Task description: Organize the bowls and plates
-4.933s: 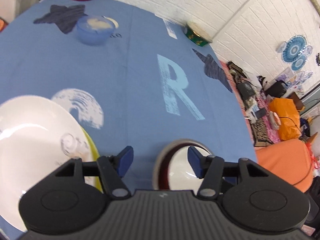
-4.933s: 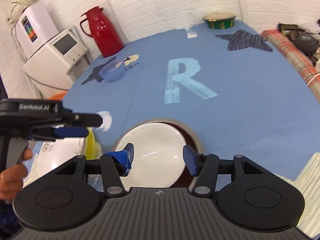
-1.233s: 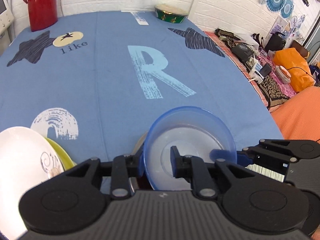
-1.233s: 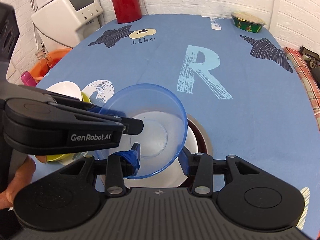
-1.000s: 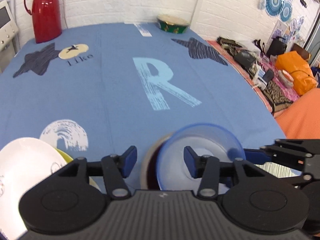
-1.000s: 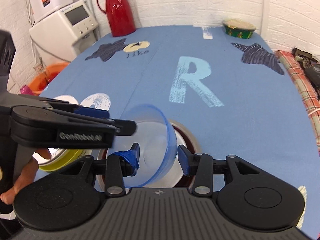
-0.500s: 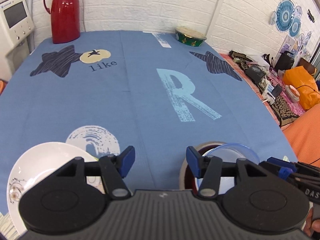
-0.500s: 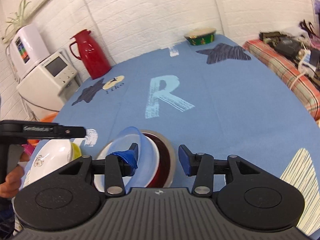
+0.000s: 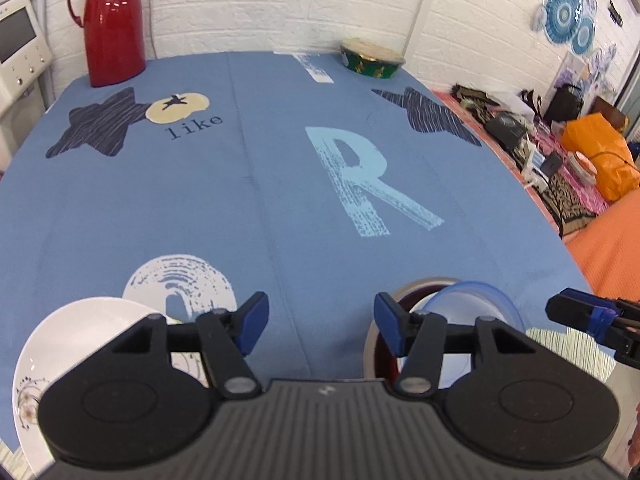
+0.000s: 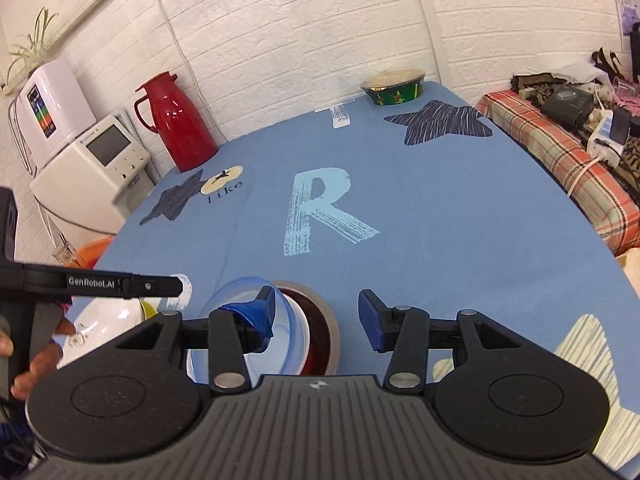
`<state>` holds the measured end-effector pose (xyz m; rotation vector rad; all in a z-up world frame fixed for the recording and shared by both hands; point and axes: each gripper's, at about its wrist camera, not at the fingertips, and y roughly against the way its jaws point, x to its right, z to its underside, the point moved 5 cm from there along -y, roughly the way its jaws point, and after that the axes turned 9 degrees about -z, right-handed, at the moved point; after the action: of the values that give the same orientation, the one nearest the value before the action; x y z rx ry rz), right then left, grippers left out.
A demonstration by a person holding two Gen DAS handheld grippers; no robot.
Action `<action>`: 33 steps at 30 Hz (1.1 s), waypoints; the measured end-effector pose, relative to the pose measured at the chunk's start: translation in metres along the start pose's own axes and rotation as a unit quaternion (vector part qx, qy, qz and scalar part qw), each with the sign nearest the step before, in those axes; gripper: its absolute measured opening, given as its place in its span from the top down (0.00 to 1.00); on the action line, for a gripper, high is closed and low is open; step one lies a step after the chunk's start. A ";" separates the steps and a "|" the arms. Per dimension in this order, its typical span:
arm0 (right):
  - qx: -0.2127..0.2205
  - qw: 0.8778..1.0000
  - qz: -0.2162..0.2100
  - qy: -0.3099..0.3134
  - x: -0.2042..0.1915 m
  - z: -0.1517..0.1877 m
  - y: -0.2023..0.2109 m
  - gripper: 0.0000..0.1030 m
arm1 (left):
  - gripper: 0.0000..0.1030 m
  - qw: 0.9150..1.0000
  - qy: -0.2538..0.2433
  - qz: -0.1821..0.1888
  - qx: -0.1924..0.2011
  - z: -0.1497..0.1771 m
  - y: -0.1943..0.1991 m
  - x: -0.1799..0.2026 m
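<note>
The translucent blue bowl [image 10: 256, 320] is sitting nested in a white bowl [image 10: 302, 328], which is itself resting in a dark red, grey-rimmed plate [image 10: 324, 320] at the lower centre of the right wrist frame; in the left wrist frame the same stack is lying at lower right, the blue bowl [image 9: 476, 300] on top. The right gripper [image 10: 316, 314] is hovering with its jaws spread wide and holding nothing, its left pad overlapping the blue bowl's rim in the picture, contact unclear; the left gripper [image 9: 320, 322] is also gaping, empty, above the blue cloth-covered surface [image 9: 280, 200]. A white patterned plate [image 9: 72, 332] is lying at lower left, over something yellow [image 10: 149, 309]. A red thermos [image 9: 112, 24] and a green tin [image 9: 372, 62] are standing at the far edge.
</note>
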<state>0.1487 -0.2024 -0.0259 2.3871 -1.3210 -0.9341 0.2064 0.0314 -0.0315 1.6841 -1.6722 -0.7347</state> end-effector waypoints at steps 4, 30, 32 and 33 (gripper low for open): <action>-0.019 1.000 0.008 -0.011 0.007 0.017 0.004 0.70 | 0.45 0.997 -0.043 0.025 -0.053 0.001 -0.012 -0.005; -0.116 0.986 0.022 -0.116 0.032 0.042 -0.033 0.57 | 0.40 0.984 -0.075 0.092 -0.130 0.018 -0.056 0.006; -0.111 0.985 0.028 -0.126 0.034 0.044 -0.033 0.54 | 0.38 0.985 -0.072 0.092 -0.124 0.020 -0.056 0.005; -0.110 0.986 0.034 -0.120 0.033 0.044 -0.032 0.51 | 0.38 0.986 -0.072 0.092 -0.121 0.021 -0.055 0.005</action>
<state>0.1538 -0.2080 -0.0893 2.1029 -1.2939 -1.3072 0.2255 0.0245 -0.0868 1.3169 -1.7313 -0.9454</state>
